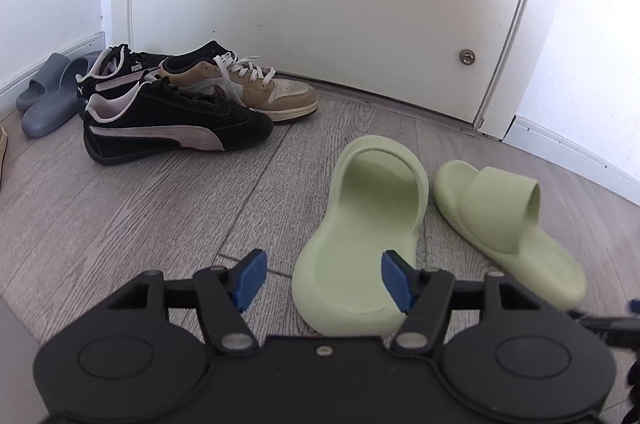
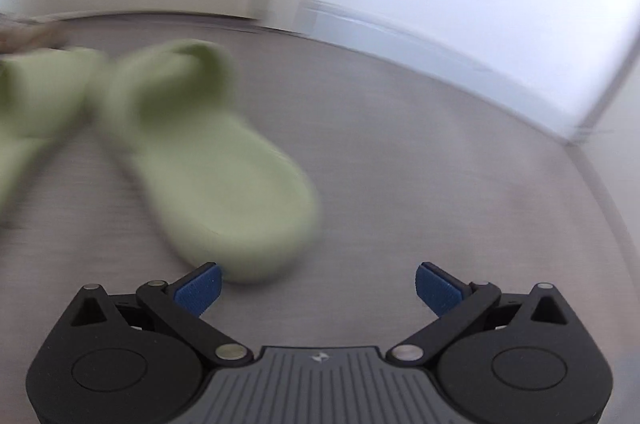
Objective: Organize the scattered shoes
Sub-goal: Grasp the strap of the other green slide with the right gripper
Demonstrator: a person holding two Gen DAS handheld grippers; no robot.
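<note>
Two pale green slides lie on the wood floor before a white door. The nearer green slide (image 1: pixel 360 224) points its heel at my left gripper (image 1: pixel 324 278), which is open with the heel just ahead of its blue pads. The second green slide (image 1: pixel 504 224) lies angled to its right. In the blurred right wrist view that second slide (image 2: pixel 216 175) sits just ahead and left of my right gripper (image 2: pixel 318 288), which is open and holds nothing. The first slide (image 2: pixel 36 103) shows at that view's left edge.
Against the door (image 1: pixel 320 3) stand a black pair of sneakers (image 1: pixel 172 127), a tan sneaker (image 1: pixel 256 83) and a grey pair of slides (image 1: pixel 48 95) by the left wall. White baseboard (image 1: pixel 580 151) runs along the right wall.
</note>
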